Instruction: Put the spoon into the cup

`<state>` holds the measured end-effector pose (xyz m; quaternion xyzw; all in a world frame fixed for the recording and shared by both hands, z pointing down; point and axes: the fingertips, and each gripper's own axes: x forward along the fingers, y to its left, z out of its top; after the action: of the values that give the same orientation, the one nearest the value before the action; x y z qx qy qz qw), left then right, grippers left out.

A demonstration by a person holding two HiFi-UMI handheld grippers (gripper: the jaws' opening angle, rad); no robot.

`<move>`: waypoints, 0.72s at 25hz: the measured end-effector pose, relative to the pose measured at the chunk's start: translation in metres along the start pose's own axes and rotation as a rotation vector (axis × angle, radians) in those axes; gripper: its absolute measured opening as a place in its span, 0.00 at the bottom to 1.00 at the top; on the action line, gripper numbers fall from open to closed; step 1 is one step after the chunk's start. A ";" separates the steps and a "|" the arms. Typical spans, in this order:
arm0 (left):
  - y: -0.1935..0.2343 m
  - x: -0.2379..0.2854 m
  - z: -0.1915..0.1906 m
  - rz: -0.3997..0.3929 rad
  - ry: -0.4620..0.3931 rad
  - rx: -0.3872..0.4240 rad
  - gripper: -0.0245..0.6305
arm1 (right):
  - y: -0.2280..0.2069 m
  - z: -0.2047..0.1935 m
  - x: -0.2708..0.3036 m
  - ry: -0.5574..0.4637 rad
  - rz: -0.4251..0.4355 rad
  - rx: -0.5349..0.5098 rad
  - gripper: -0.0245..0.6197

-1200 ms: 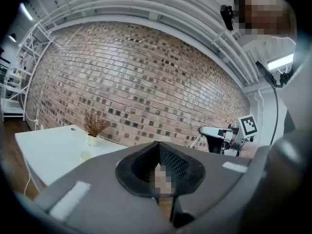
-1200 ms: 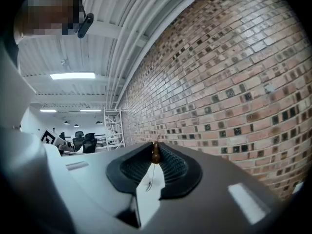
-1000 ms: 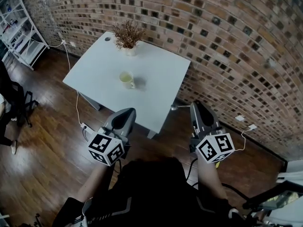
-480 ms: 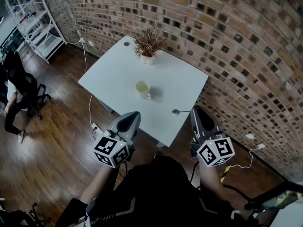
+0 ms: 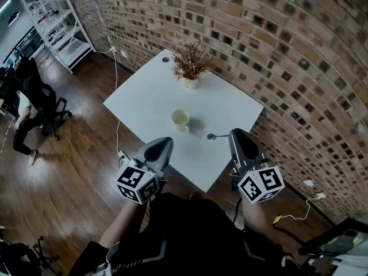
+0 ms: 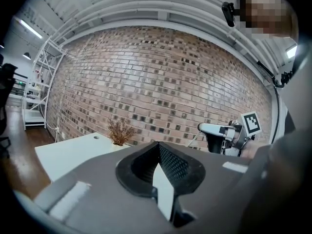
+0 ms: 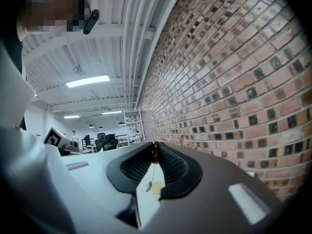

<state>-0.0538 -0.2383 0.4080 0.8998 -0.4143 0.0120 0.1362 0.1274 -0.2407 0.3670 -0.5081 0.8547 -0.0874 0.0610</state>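
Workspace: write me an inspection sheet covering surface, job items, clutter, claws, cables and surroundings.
Surface: white table, square, one side against the wall.
Job's things: cup upright near the table's middle; spoon held to its right in the head view, not in it.
Clutter: potted dry plant at the wall side.
Claws: right claw shut on the spoon's handle end; left claw shut, nothing in it.
Cables: white cable hangs past the table's left side to the floor.
Surroundings: brick wall, wood floor, white shelf rack, seated person at left.
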 end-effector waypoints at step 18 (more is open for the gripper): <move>0.092 0.020 0.014 -0.081 0.052 0.014 0.03 | 0.014 -0.028 0.088 0.015 -0.080 0.042 0.12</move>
<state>-0.1109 -0.3138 0.4194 0.9162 -0.3736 0.0326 0.1411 0.0678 -0.3088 0.3903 -0.5398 0.8321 -0.1114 0.0618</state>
